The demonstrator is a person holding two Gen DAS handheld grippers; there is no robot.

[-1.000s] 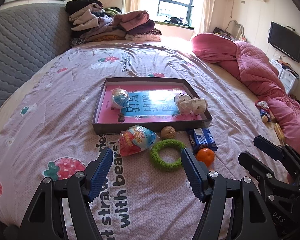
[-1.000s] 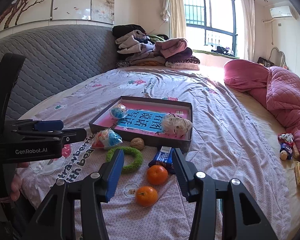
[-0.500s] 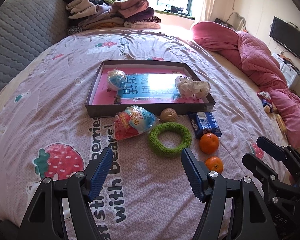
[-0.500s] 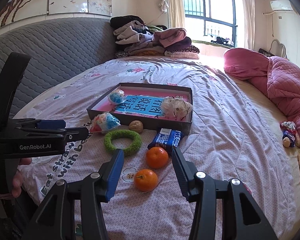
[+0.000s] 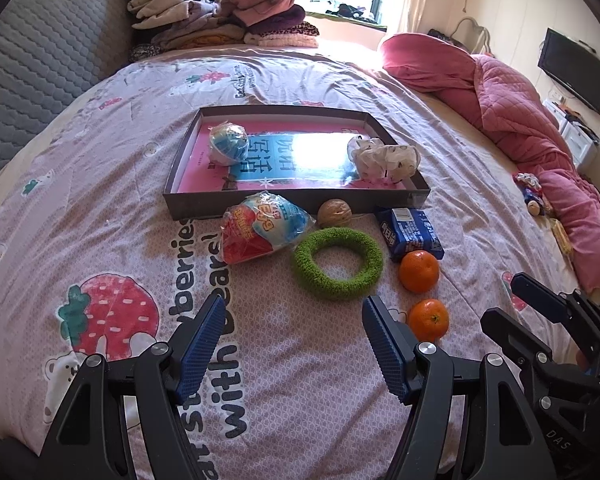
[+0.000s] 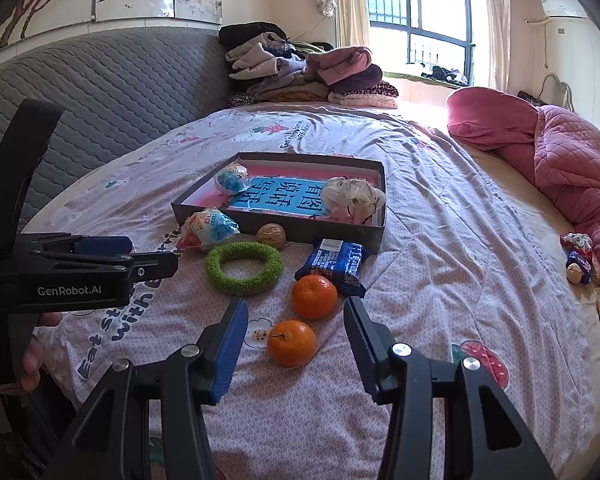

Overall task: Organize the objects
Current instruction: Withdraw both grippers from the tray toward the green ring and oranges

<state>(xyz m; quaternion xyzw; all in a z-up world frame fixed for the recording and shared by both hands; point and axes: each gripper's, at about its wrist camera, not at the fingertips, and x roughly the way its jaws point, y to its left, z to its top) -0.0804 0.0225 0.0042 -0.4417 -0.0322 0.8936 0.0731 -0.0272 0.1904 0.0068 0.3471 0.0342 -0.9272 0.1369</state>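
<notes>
On the bedsheet a shallow dark box holds a blue ball and a white bundle. In front of it lie a snack bag, a walnut, a green ring, a blue packet and two oranges. My left gripper hovers open just short of the ring, with nothing between its fingers. My right gripper is open, and the nearer orange lies between its fingers with the pads clear of it. The farther orange sits just beyond.
Folded clothes are stacked at the bed's far end by a grey padded headboard. A pink quilt lies along the right side, with small toys beside it. A hand holds the left gripper's handle.
The left gripper has sunk and tipped downward, so the ring and oranges now sit closer to its fingers. The right view has tipped down a little too. Neither gripper's opening has changed.
</notes>
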